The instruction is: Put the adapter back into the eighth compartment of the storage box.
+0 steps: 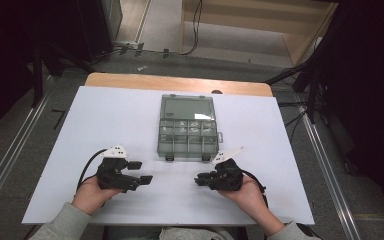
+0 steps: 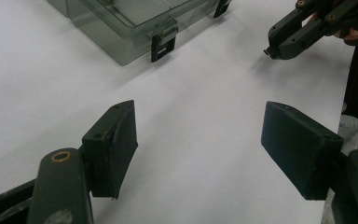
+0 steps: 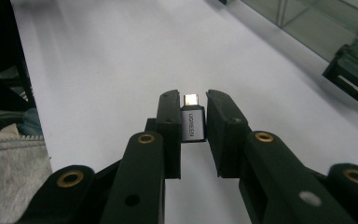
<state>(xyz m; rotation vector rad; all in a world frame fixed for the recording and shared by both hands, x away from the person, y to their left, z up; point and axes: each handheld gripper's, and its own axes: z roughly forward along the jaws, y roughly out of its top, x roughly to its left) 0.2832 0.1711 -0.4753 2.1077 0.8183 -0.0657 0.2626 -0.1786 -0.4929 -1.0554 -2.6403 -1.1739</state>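
Observation:
A small silver adapter plug [image 3: 193,127] with a metal connector tip is pinched between the black jaws of my right gripper [image 3: 193,100], just above the white tabletop. That right gripper [image 1: 199,179] sits at the front right, pointing left. My left gripper [image 1: 142,171] rests at the front left, pointing right, with its jaws wide apart. In the left gripper view, the left gripper [image 2: 200,121] has only bare table between its pads. An open, translucent grey compartment box [image 1: 187,132] lies in the middle of the table, lid folded back, with small parts in its cells.
The white table [image 1: 105,125] is bare around the box, with a wooden edge at the far side. The box's front latches [image 2: 163,44] face me. The right gripper [image 2: 291,37] appears far off in the left gripper view. Dark stands and cables flank the table.

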